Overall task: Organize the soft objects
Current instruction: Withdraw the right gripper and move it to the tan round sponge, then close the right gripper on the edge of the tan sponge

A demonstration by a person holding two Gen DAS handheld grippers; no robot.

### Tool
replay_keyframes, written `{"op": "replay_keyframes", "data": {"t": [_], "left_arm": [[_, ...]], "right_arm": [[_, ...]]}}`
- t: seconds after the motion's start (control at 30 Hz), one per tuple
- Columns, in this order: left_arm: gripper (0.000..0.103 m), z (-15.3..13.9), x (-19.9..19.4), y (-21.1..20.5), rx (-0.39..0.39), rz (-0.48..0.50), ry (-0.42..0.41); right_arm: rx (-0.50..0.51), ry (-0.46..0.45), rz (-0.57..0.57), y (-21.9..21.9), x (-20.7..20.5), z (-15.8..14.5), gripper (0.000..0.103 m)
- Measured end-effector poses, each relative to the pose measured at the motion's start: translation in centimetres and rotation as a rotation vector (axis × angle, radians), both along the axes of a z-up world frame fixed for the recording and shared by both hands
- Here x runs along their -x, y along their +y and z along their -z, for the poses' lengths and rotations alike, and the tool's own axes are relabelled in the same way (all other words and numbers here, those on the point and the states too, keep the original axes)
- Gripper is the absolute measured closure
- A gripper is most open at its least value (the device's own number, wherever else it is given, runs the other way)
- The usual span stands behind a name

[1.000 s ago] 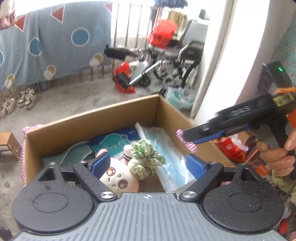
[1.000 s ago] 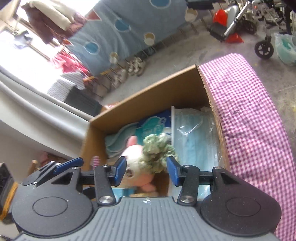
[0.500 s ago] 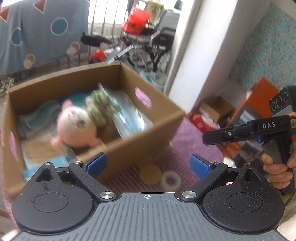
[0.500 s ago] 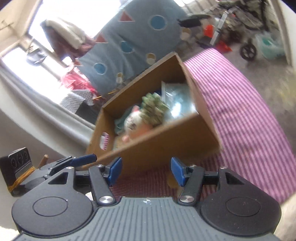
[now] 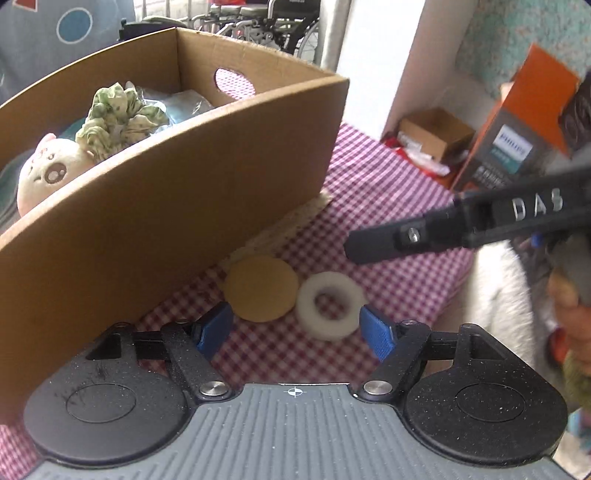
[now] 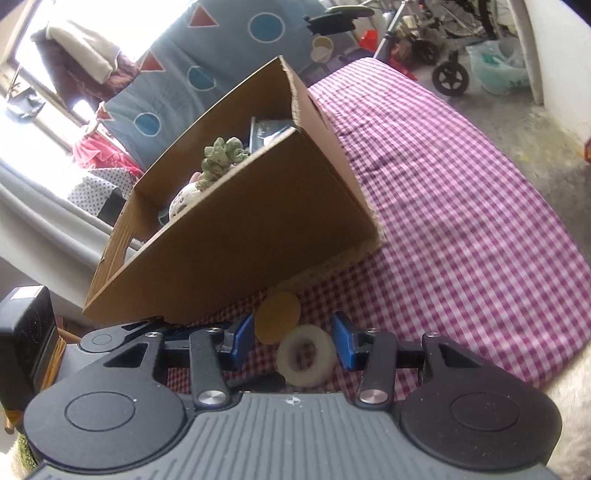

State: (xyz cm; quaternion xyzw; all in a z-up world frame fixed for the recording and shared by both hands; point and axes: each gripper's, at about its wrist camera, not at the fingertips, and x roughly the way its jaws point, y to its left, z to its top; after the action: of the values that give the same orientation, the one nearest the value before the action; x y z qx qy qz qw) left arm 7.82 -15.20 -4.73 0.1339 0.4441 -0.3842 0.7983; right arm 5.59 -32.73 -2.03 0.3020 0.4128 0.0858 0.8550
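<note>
Both grippers have dropped from above the cardboard box (image 5: 177, 206) to the checked tablecloth (image 5: 388, 206) in front of it since a second ago, and the jaws of each have just been closing. Nearest the left wrist camera, the left gripper (image 5: 297, 330) stands open with nothing pressed between its blue pads; a tan round sponge pad (image 5: 261, 288) and a white foam ring (image 5: 330, 305) lie on the cloth just ahead of its gap, at about 12 o'clock, the pad overlapping the ring's edge at 9 o'clock. At 3 o'clock in that view the right gripper's black finger reaches in, with a person's hand (image 5: 570, 295) on its handle. From the right wrist camera, the right gripper (image 6: 293, 338) is also open, part-way, and the foam ring (image 6: 306, 356) sits between its pads without either pad visibly pressing on it; the tan pad (image 6: 277, 318) lies just beyond, toward 11 o'clock, its far edge near the box's foot. Behind the two pieces the box rises at 10 to 12 o'clock, holding a pink-eared plush toy (image 5: 51, 173), a green-and-white floral scrunchie (image 5: 118, 118) resting against it, and clear-wrapped packets whose contents cannot be made out. Farther off, an orange Philips carton (image 5: 517, 129) stands at 2 o'clock and a wheelchair (image 5: 258, 22) at 12 o'clock beyond the table.
</note>
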Motion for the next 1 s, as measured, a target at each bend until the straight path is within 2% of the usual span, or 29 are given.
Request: {"op": "replay_keyframes", "data": {"t": [0.07,0.1,0.13,0.27,0.4,0.5,0.67,0.83,1.0], "left_arm": [[0.032,0.3,-0.1,-0.1,-0.023,-0.001,-0.016],[0.041,0.4,-0.2,-0.1,-0.026,-0.004,-0.019],[0.045,0.4,-0.4,0.0,-0.029,-0.012,-0.025],[0.053,0.8,-0.7,0.5,-0.038,-0.058,-0.053],[0.054,1.6,-1.4,0.9,-0.038,-0.062,-0.031],[0.053,1.7,-1.8,1.1,-0.021,-0.059,-0.022],[0.050,1.8,-2.7,1.6,0.007,-0.064,0.009],[0.059,2.1,-3.3,1.4,0.003,-0.082,0.011],[0.061,2.2,-3.3,2.0,0.031,-0.096,0.000]], "right_arm": [[0.014,-0.002,-0.025,0.4,-1.1,0.1,0.057],[0.020,0.000,-0.038,0.6,-1.7,0.3,0.059],[0.028,0.005,-0.050,0.8,-2.4,0.5,0.061],[0.073,0.043,-0.094,2.0,-4.3,1.4,0.066],[0.122,0.095,-0.136,3.1,-5.6,2.2,0.068],[0.138,0.089,-0.166,4.0,-5.9,2.2,0.068],[0.069,0.086,-0.188,4.5,-6.4,2.4,0.069],[-0.052,0.032,-0.184,3.6,-6.1,1.7,0.069],[-0.040,0.052,-0.156,3.7,-6.3,2.2,0.069]]}}
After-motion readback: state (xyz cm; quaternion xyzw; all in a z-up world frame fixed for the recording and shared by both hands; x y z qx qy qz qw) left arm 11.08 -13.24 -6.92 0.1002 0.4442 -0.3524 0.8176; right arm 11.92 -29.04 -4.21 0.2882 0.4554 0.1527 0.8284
